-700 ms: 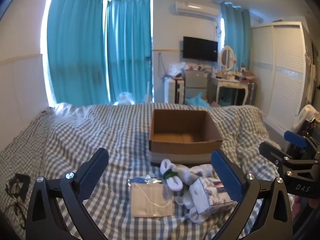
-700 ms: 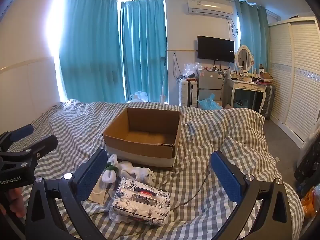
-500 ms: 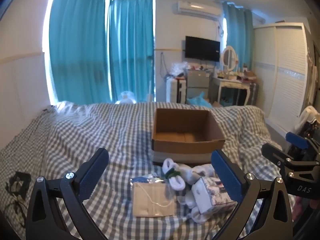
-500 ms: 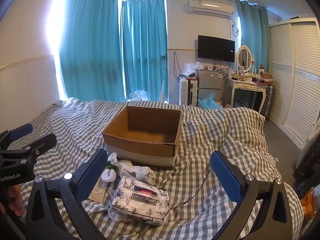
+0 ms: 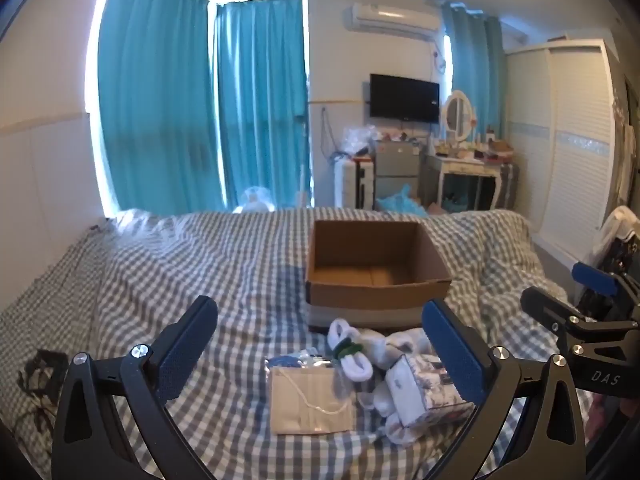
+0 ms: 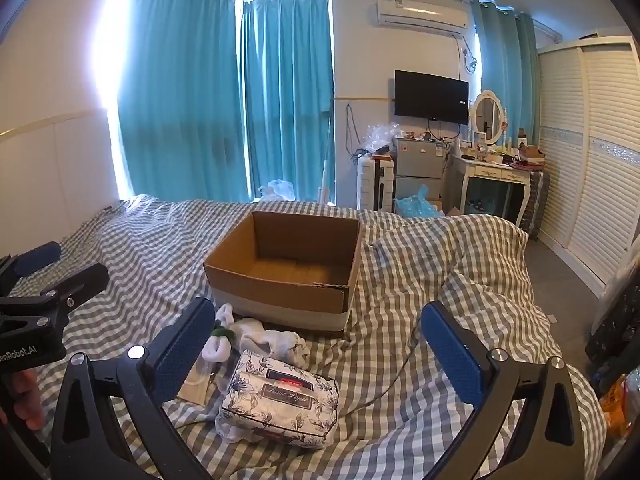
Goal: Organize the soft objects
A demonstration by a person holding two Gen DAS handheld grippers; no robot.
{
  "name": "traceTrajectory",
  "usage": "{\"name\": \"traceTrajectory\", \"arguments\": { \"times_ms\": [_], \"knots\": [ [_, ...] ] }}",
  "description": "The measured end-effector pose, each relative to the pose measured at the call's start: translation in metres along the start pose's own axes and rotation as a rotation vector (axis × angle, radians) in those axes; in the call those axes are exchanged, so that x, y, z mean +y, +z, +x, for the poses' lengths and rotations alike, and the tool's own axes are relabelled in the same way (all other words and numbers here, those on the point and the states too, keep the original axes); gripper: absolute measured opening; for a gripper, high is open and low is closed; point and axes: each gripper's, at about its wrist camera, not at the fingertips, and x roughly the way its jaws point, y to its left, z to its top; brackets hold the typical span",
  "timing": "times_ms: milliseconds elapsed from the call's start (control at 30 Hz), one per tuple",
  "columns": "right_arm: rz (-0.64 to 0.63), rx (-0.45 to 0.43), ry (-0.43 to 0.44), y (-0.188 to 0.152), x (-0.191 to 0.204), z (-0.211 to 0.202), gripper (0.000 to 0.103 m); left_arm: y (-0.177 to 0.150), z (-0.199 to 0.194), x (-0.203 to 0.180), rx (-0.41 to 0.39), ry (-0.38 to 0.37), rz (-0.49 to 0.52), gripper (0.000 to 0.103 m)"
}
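Left gripper [image 5: 318, 330] spread wide above socks [image 5: 354, 354], mask packet [image 5: 310, 400].

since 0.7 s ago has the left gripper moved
Yes, slightly: in the left wrist view the box sits a little right of and higher than before, so the left gripper shifted.

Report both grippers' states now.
Left gripper: open, holding nothing.
Right gripper: open, holding nothing.

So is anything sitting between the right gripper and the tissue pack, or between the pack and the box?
Nothing visible blocks the right gripper from the tissue pack. White socks lie between it and the cardboard box.
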Motion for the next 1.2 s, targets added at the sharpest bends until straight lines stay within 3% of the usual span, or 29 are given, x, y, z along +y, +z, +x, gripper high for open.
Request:
{"name": "traceTrajectory", "arguments": {
  "times_ms": [1200],
  "knots": [
    [-0.008,0.001,-0.002,-0.0045,0.0002,-0.0014,0.103,0.0005,-0.0053,-0.0014,-0.010,0.003,0.009,0.103]
  ]
}}
